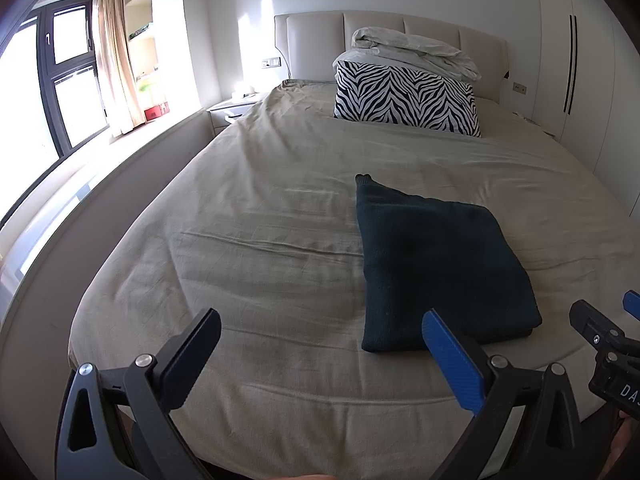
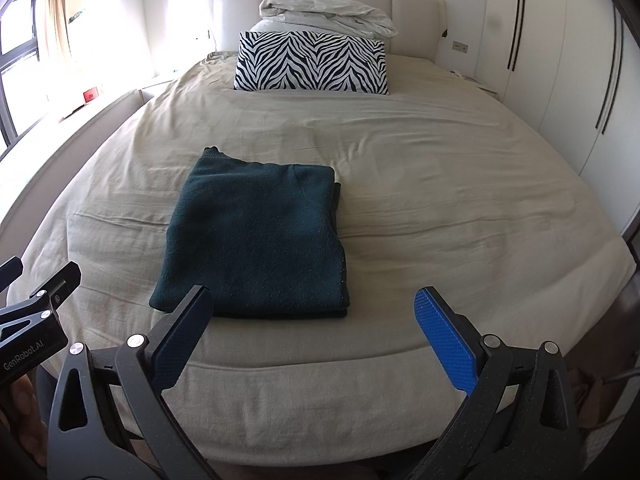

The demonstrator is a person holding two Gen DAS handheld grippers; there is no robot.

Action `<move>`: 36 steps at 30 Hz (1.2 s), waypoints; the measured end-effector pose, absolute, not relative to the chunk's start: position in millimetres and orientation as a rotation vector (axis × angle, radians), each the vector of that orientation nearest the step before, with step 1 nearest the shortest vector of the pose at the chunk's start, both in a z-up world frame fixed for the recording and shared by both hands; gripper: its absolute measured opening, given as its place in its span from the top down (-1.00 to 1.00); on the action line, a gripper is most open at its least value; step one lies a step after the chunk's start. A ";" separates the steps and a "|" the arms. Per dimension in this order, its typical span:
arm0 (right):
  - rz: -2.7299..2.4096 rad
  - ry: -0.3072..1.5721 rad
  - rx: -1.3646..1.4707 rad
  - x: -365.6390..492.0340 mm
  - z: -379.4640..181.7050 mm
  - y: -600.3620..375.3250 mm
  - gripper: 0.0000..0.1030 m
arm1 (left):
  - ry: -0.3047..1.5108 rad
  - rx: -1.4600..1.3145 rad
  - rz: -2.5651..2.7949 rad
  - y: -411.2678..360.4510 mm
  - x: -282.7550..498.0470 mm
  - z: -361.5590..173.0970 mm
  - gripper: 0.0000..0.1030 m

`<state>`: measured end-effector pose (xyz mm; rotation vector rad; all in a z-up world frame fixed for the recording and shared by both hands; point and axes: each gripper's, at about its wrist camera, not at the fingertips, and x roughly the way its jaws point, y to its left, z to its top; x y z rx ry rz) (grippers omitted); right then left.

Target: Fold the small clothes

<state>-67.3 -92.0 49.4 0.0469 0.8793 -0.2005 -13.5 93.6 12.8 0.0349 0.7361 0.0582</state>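
So the dark teal knitted sweater (image 2: 256, 240) is sitting folded into a neat rectangle on the beige-sheeted bed (image 2: 440, 184), toward the near edge, with one narrow end poking out at its far left corner. Both tongs hover over the near edge with nothing in them: the left gripper (image 1: 320, 364) is spread wide just left of the sweater, and the right gripper (image 2: 316, 336) is spread wide right at its near edge. Way at the far end there's a zebra-striped black and white pillow (image 2: 312, 62) with a crumpled white duvet (image 2: 328, 12) piled behind it.
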 end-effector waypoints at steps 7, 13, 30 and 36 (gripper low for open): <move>-0.201 0.880 0.047 -67.4 49.1 -90.9 -0.99 | 0.738 0.034 0.057 93.5 -15.2 10.9 -1.00; -0.202 0.881 0.048 -67.4 48.8 -90.1 -0.99 | 0.738 0.034 0.057 93.8 -14.6 11.0 -1.00; -0.204 0.881 0.048 -67.4 48.7 -88.6 -0.99 | 0.747 0.033 0.053 93.0 -16.4 6.3 -1.00; -0.203 0.882 0.048 -67.9 48.0 -87.6 -0.99 | 0.750 0.032 0.050 92.9 -16.3 5.8 -1.00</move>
